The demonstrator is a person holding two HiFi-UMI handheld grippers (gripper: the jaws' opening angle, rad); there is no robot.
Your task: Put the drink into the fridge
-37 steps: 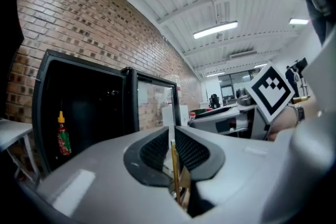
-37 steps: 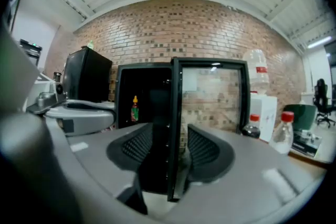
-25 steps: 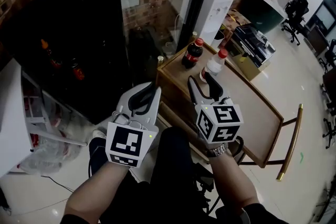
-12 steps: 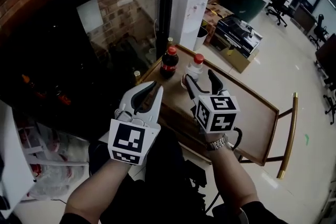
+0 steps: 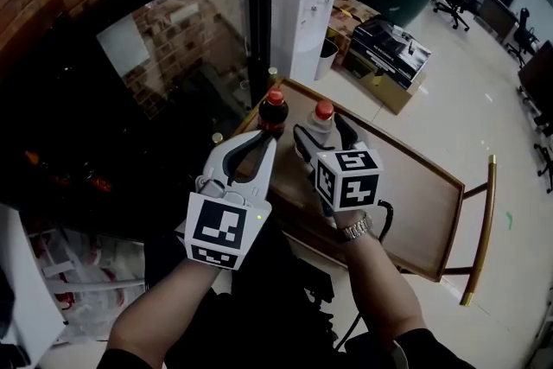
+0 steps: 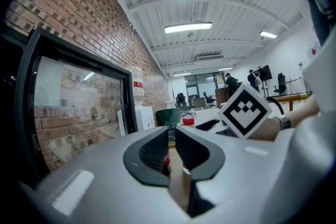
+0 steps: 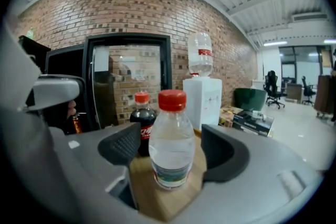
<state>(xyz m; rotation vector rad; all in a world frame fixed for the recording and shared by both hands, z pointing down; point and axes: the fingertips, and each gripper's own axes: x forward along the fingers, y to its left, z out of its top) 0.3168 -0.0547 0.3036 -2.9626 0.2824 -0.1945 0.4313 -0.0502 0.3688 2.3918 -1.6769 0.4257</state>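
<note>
Right tongs (image 5: 321, 136), just spread wide, straddle the water bottle (image 7: 170, 152) untouched; an off-centre squeeze could knock it into the cola bottle (image 7: 142, 123) beside it. Left tongs (image 6: 172, 147) sit pressed together, empty.

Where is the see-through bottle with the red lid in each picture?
Head view: the water bottle is just above the middle.
Left gripper view: near the middle, with only its red cap showing.
Right gripper view: big, dead centre.
Shared landmark: the white water dispenser.
</note>
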